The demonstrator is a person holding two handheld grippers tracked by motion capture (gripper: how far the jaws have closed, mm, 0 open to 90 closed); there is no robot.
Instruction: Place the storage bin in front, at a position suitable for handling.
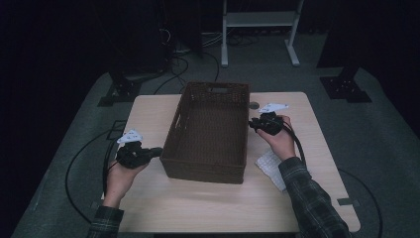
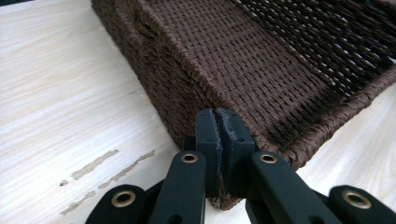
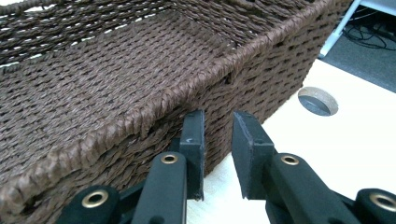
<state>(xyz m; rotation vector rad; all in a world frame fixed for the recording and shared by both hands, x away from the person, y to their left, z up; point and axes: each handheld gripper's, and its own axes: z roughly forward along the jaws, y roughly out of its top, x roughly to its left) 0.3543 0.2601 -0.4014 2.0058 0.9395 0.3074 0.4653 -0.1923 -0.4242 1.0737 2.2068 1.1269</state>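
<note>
Woven basket (image 1: 208, 131) at counter (image 1: 148, 119) centre, empty. Left hand-held gripper (image 1: 157, 150) at basket's 9 o'clock wall, jaws together, nothing between. Right hand-held gripper (image 1: 253, 124) at 3 o'clock wall, jaws slightly apart, gripping nothing. Judged: flanking placement suits two-sided push or lift.

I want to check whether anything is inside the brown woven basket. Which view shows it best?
The high view: the whole basket sits below the camera, its floor visible and bare. The left gripper view shows one corner and part of the inside; the right gripper view shows a side rim and part of the floor.
</note>
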